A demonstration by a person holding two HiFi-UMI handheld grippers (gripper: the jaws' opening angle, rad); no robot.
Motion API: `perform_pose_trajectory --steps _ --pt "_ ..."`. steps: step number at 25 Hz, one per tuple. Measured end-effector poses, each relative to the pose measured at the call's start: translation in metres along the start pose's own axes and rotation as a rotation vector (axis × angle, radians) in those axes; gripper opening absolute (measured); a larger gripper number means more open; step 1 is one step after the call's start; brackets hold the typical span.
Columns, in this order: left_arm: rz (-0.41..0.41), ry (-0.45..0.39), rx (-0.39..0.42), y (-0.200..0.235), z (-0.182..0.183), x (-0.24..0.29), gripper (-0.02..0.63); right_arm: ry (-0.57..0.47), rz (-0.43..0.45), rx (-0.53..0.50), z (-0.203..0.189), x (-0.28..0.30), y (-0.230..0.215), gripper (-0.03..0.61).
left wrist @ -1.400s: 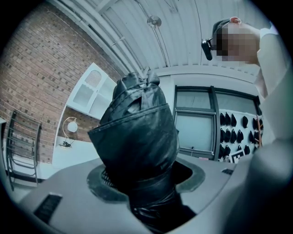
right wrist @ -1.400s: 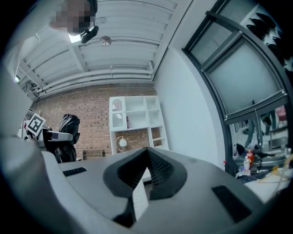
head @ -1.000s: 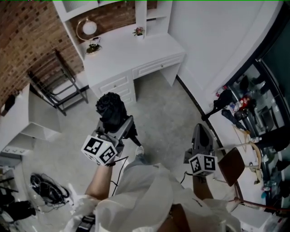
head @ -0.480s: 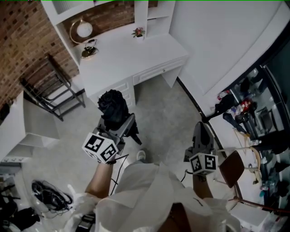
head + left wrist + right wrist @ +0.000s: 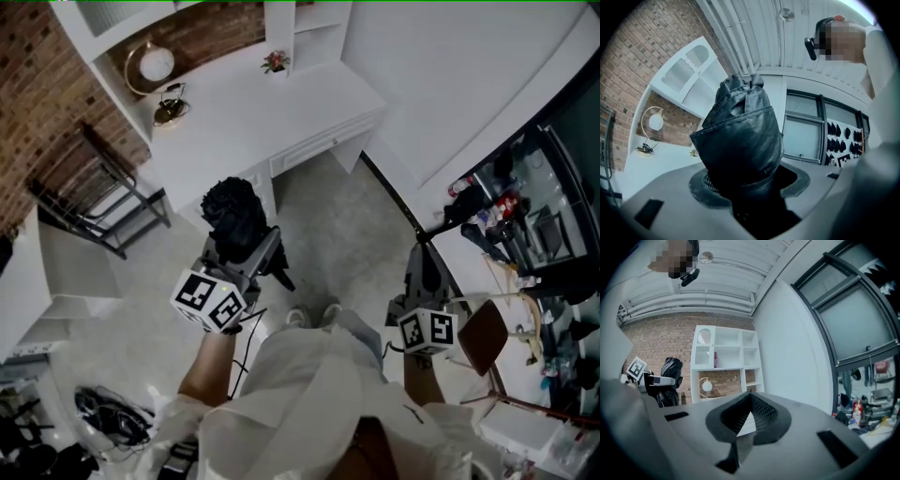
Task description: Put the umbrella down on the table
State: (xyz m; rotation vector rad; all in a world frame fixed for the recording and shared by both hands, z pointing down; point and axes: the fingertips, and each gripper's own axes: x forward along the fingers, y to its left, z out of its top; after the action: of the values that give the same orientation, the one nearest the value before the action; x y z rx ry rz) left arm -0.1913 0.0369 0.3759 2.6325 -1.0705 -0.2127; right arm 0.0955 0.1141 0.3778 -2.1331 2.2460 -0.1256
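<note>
A folded black umbrella (image 5: pixel 232 220) stands bunched up out of my left gripper (image 5: pixel 248 255), which is shut on its lower part and held over the grey floor, short of the white desk (image 5: pixel 281 117). In the left gripper view the umbrella (image 5: pixel 740 140) fills the space between the jaws of the left gripper (image 5: pixel 750 183), and the desk top (image 5: pixel 628 171) lies beyond at the left. My right gripper (image 5: pixel 424 267) hangs at the right, near the white wall. In its own view the right gripper (image 5: pixel 751 401) has its tips together with nothing between them.
On the desk stand a round lamp (image 5: pixel 150 66) and a small potted plant (image 5: pixel 275 62). A black metal chair (image 5: pixel 94 187) is left of the desk. Cables (image 5: pixel 112 417) lie on the floor at lower left. A brown seat (image 5: pixel 478 337) and cluttered shelves (image 5: pixel 525 216) are at the right.
Both grippers have travelled forward toward the desk, which now lies closer to the umbrella. The left gripper's hold on the umbrella is unchanged.
</note>
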Motion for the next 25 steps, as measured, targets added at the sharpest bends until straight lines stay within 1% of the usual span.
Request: perform_pose_trajectory --steps 5,12,19,25 --pt "-0.007 0.000 -0.005 0.009 0.002 0.023 0.272 0.003 -0.003 0.008 -0.002 0.022 -0.007 0.018" --pt "0.002 -0.006 0.013 0.025 0.010 0.065 0.272 -0.017 0.032 0.015 0.004 0.076 -0.022 0.018" --pt "0.019 -0.006 0.022 0.043 0.016 0.133 0.272 -0.017 0.061 0.026 0.004 0.141 -0.057 0.018" --pt "0.029 0.008 0.030 0.049 0.022 0.208 0.272 0.004 0.080 0.029 0.008 0.202 -0.107 0.018"
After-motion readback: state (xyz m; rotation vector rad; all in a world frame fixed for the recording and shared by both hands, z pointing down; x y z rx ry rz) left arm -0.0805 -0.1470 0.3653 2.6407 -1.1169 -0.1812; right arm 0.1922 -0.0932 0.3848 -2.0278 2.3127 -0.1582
